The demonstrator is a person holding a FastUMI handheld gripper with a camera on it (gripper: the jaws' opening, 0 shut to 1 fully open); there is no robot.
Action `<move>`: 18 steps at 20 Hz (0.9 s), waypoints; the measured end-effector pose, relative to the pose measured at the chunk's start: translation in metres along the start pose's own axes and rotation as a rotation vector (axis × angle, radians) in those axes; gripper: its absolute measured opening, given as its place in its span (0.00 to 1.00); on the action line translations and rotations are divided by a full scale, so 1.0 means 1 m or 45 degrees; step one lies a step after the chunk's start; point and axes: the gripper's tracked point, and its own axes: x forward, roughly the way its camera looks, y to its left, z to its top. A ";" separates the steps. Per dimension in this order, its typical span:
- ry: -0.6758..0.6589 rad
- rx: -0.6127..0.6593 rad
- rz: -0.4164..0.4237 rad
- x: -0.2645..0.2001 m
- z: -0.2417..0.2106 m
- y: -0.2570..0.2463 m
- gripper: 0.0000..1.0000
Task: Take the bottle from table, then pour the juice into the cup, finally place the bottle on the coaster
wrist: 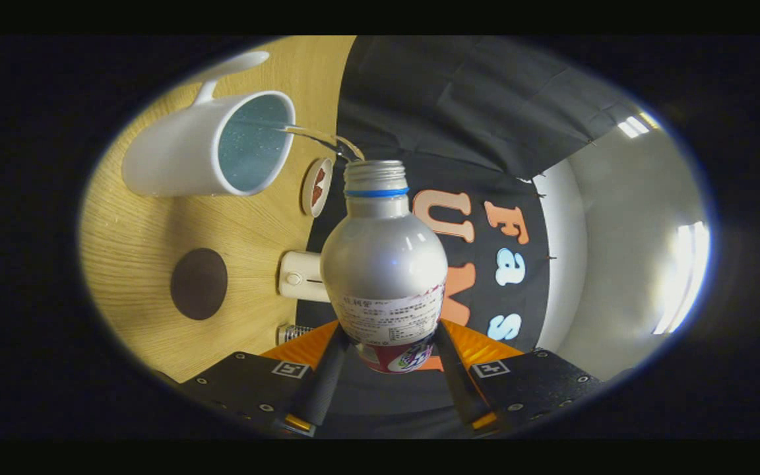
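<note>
My gripper [386, 353] is shut on a silver bottle [383, 264] with a white label, both fingers pressing on its lower body. The view is rolled on its side, so the bottle is tipped over the wooden table [149, 224]. Its uncapped mouth [375, 170] points toward a white mug [212, 145], and a thin clear stream [317, 136] runs from the mouth over the mug's rim. Liquid shows inside the mug. A dark brown round coaster [198, 284] lies flat on the table beside the mug, beyond my left finger.
A small round disc with a red mark [316, 187] sits near the mug and the bottle's mouth. A white box-shaped device [301, 276] and a small ribbed metal cap [293, 333] lie at the table's edge by the black booth wall.
</note>
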 end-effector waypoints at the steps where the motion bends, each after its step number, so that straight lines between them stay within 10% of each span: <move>1: -0.003 -0.007 -0.002 0.001 0.000 0.000 0.74; 18: -0.029 -0.131 -0.056 0.008 -0.002 -0.008 0.74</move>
